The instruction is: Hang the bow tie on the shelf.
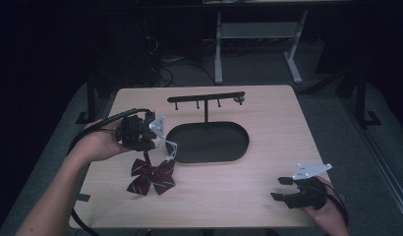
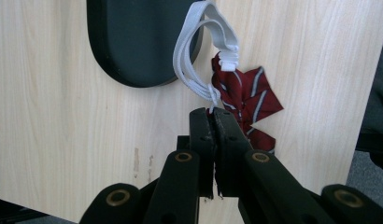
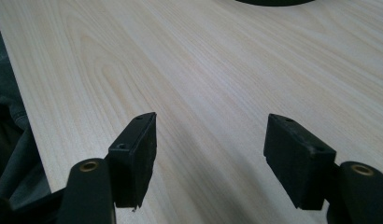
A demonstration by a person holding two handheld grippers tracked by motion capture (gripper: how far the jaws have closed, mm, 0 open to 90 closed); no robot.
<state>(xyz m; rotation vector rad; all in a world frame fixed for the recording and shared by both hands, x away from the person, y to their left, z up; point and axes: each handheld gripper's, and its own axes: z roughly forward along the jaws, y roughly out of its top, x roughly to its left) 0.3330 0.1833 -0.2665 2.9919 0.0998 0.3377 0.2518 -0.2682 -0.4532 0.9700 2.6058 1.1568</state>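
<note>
The left tongs [image 2: 211, 113] are clamped on the white elastic loop [image 2: 199, 56] of a maroon striped bow tie [image 1: 151, 177], gripping it near the knot. In the high view the bow tie lies at lower centre-left of the frame, apparently resting on the surface [image 1: 268, 196] with its strap drawn up to the left tongs [image 1: 158, 140]. The black hook stand [image 1: 207, 98] with its oval tray base [image 1: 239, 147] sits in mid-frame; no hook carries anything, so hanging the tie looks still to do. The left hand [image 1: 99, 142] holds its tool tilted toward the tray. The right tongs [image 3: 210, 154], jaws wide apart and holding nothing, rest low at lower right in the right hand [image 1: 327, 206].
</note>
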